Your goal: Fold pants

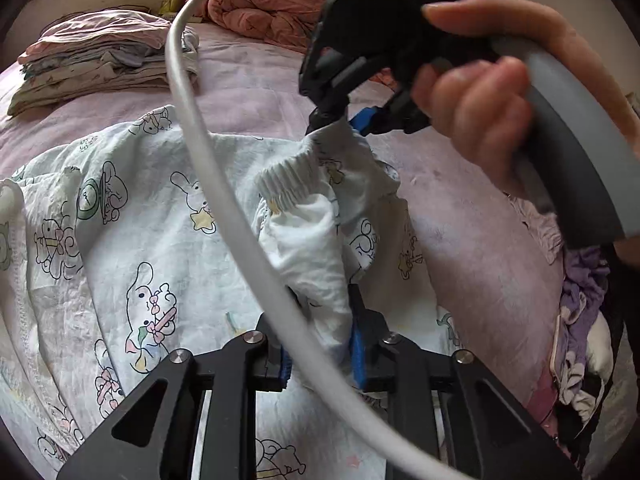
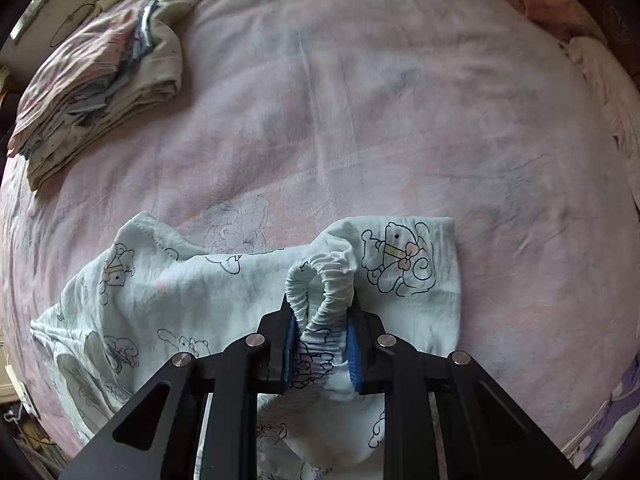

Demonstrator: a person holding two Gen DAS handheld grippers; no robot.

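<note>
Pale pants (image 1: 120,208) printed with cartoon animals lie spread over a pink bed sheet (image 1: 248,88). My left gripper (image 1: 320,348) is shut on a bunched fold of the pants' white fabric, at the bottom of the left wrist view. Beyond it, a hand (image 1: 480,92) holds my right gripper (image 1: 344,122), which pinches the ribbed elastic waistband (image 1: 288,180) and lifts it. In the right wrist view, the right gripper (image 2: 320,344) points down, its blue pads shut on the gathered waistband (image 2: 320,284). The rest of the pants (image 2: 180,300) trails off to the left.
A stack of folded clothes (image 1: 100,56) (image 2: 100,80) sits at the far left of the bed. A pink quilt (image 1: 264,4) is heaped at the back. A white cable (image 1: 224,184) arcs across the left wrist view. Purple garments (image 1: 584,300) lie at the right edge.
</note>
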